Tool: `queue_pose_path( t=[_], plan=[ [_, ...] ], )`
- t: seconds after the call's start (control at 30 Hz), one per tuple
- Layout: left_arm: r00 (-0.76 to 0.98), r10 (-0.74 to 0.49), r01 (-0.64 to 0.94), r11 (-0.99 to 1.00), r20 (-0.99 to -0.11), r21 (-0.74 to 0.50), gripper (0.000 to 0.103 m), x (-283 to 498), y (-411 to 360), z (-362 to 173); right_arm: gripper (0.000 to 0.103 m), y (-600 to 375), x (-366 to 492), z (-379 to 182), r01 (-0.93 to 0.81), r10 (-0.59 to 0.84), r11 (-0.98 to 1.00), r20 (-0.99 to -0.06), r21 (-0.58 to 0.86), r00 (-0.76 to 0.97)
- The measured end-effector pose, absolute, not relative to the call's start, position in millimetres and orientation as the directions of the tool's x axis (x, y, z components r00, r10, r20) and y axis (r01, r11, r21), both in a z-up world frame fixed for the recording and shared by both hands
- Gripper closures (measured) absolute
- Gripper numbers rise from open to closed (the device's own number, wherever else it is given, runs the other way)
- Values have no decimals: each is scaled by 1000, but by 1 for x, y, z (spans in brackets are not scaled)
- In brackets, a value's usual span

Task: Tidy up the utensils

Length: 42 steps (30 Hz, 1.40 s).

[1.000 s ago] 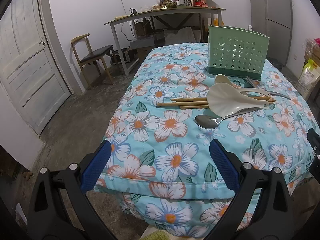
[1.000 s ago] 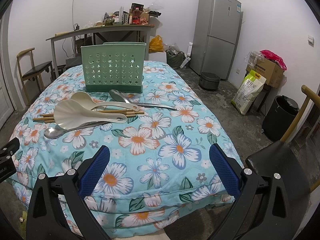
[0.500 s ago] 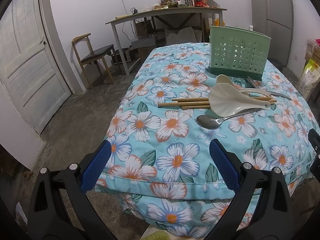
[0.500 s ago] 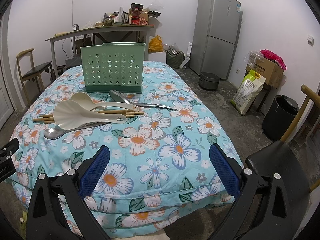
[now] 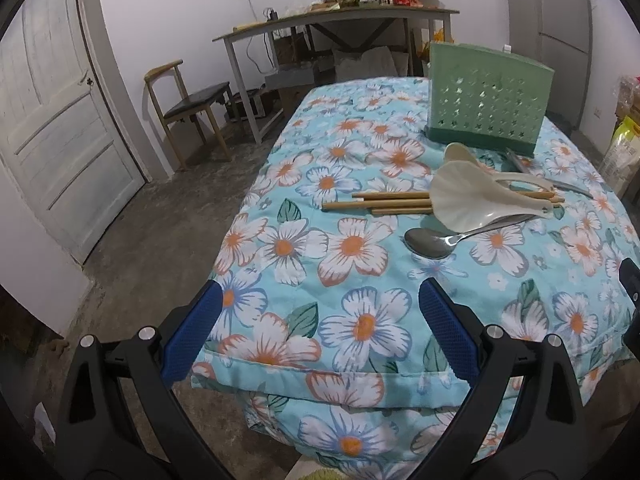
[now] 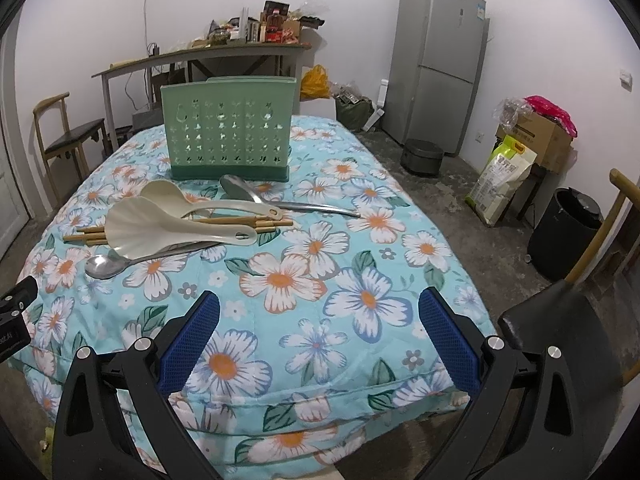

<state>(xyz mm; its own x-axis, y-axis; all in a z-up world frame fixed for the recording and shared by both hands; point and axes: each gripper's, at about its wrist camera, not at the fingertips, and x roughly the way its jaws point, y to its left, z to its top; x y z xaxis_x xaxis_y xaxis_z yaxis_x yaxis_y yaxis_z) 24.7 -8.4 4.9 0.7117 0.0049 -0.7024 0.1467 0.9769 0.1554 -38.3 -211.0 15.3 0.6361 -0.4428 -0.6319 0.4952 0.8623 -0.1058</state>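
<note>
Both the left gripper (image 5: 320, 332) and the right gripper (image 6: 318, 336) are held wide apart, with nothing in them. Spoons (image 6: 176, 228) and chopsticks (image 5: 384, 202) are piled by the green holder (image 6: 228, 136).

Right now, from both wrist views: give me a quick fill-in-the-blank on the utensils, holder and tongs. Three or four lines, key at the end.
1. The perforated green plastic utensil holder stands ____ on the floral blue tablecloth.
2. The cream plastic rice paddle lies across the brown wooden ____.
3. The left tongs and right tongs are both ____ and hold nothing.
4. The nearest utensil, a steel spoon, is made of ____.

Missing words: upright; chopsticks; open; metal
</note>
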Motion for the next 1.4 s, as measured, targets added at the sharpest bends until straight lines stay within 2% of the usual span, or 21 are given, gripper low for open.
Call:
queue_pose_path(
  t=[0.23, 0.47, 0.77, 1.2, 1.4],
  plan=[
    [641, -4, 158, 979, -767, 127, 8, 57, -19, -21, 6, -210, -7, -7, 436, -387, 893, -687, -114, 614],
    [558, -26, 201, 974, -829, 105, 8, 89, -39, -51, 6, -221, 20, -36, 381, -292, 923, -750, -59, 593],
    [544, -125, 215, 977, -830, -6, 8, 98, -27, -58, 6, -231, 26, -49, 369, -219, 929, -767, 25, 604],
    [533, -121, 229, 973, -838, 6, 7, 92, -26, -57, 6, -234, 28, -48, 374, -208, 927, -789, 30, 579],
    [518, -173, 274, 961, -838, -29, 8, 93, -19, -54, 6, -235, 33, -48, 389, -209, 921, -806, 28, 553]
  ],
)
